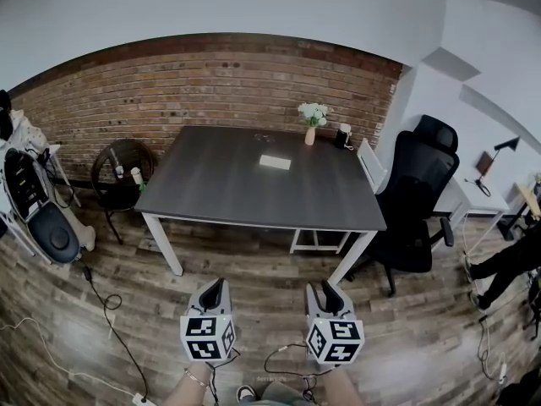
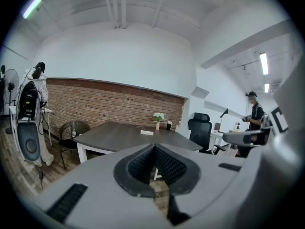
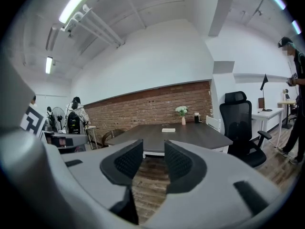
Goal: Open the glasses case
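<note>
Left tongs (image 1: 215, 294) pressed together, right tongs (image 1: 326, 297) apart, both empty, well short of the surface (image 1: 220, 189). Glasses case (image 1: 275, 161) lies unopened near its far edge, so I reckon I'm only approaching; next I must step in and reach it.

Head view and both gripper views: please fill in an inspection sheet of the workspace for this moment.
Surface: dark table with white legs, mostly bare, well ahead of both grippers.
Job's things: flat pale case lying on the table, untouched; too small to tell whether it is open.
Clutter: vase of white flowers and dark container at the table's far edge.
Grippers: left gripper jaws together, empty; right gripper jaws apart, empty.
Cables: loose cables on the wood floor at left.
Surroundings: brick wall, wicker chair, black office chair, person at right.
</note>
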Motion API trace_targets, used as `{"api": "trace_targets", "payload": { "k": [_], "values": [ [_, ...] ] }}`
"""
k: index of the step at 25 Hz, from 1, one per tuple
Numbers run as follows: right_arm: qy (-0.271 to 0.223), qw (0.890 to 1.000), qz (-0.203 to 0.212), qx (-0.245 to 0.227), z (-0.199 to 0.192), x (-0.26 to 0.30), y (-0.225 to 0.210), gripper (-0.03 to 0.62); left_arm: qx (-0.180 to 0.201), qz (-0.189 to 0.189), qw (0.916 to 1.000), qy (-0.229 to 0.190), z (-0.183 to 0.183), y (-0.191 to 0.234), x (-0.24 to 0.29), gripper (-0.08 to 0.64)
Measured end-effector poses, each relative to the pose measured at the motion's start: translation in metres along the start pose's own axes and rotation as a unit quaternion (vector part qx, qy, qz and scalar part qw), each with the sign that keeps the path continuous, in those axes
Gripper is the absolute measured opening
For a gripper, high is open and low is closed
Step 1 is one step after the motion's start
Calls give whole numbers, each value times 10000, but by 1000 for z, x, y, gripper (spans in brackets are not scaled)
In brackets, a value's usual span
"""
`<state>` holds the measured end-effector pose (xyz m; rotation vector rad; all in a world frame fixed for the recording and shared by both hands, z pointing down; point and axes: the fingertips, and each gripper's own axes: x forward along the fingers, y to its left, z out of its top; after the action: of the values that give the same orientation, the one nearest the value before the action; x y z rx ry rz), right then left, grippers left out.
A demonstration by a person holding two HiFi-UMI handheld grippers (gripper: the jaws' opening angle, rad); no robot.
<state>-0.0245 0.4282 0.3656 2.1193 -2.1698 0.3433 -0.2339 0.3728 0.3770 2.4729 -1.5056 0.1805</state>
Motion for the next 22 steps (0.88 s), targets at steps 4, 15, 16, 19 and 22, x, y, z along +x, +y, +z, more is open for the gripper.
{"api": "trace_targets", "payload": {
  "k": [4,15,16,19,22],
  "values": [
    [105,9999,-75,13,-6,7,1,143,-47,-95,9998,143,-9,4,8,-5],
    [82,9996,-245,61,3,71,-38,137,1,-69,9999,116,5,16,81,-5],
    [76,9997,-238,69,6,80,-44,137,7,-58,9999,103,9,15,91,-5],
    [32,9997,-222,125,21,109,-62,137,44,-47,10000,64,25,11,123,-5],
    [-25,9998,-149,118,37,140,-77,132,85,11,10000,19,43,9,153,-5]
  ]
}}
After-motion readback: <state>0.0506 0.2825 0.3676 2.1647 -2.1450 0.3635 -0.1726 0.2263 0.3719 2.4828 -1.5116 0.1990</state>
